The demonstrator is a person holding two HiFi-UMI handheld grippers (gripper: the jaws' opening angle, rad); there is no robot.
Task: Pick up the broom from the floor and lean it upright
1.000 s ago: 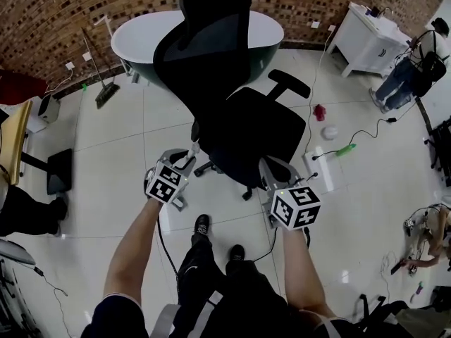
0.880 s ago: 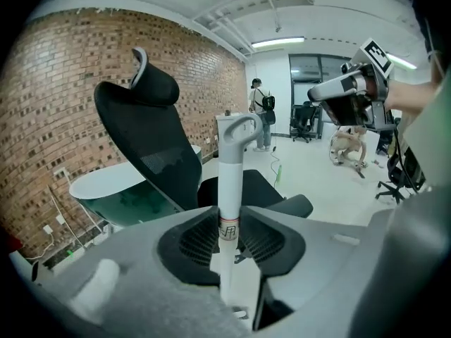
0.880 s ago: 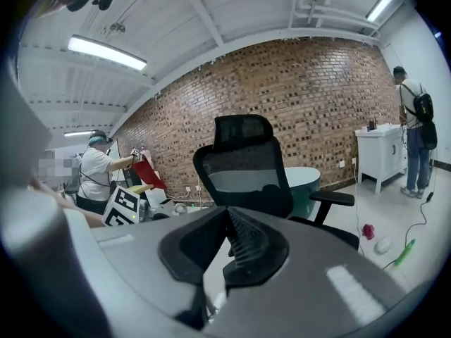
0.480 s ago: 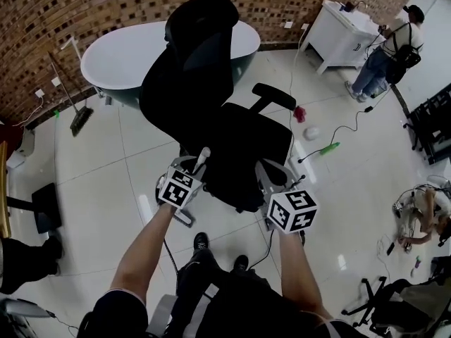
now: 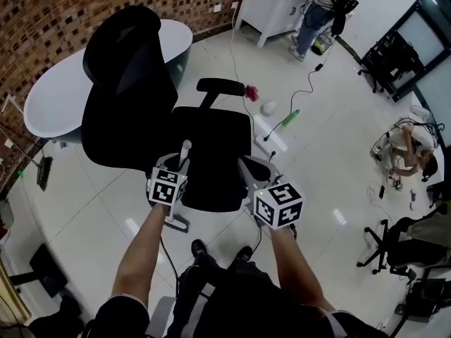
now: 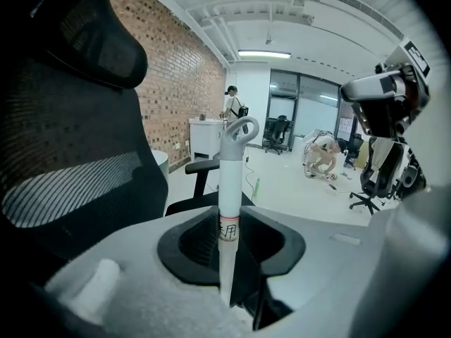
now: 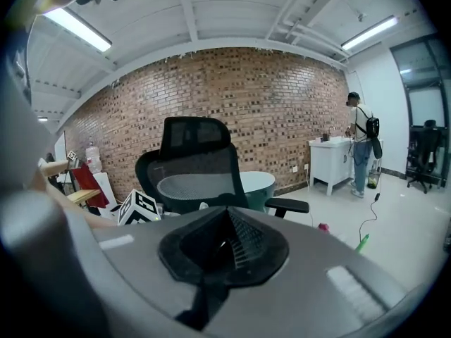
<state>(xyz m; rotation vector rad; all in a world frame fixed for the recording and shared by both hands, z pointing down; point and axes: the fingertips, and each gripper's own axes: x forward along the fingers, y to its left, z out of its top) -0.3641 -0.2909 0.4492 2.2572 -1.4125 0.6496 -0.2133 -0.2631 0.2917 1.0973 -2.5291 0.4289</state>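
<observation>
Our left gripper point(image 6: 229, 248) sits low in the centre of the left gripper view. Its jaws are closed onto the white broom handle with a grey hanging loop at its top point(image 6: 229, 182). The handle stands upright between the dark pads, and a small label with a red band lies just above the grip. In the head view the handle's top point(image 5: 184, 151) pokes up left of centre, in front of the black mesh-backed office chair point(image 5: 211, 157). We cannot see the lower end of the broom or its head in any view.

Our right gripper point(image 7: 224, 248) has its jaws pressed together with nothing between them. In the head view it lies right of centre point(image 5: 246, 166), near the chair's seat edge and apart from the handle.

Toward the upper left of the head view is a white oval tub point(image 5: 49, 108) beside the red brick wall point(image 5: 42, 13). At the top a person point(image 5: 320, 9) stands by a white cabinet point(image 5: 271, 5).
</observation>
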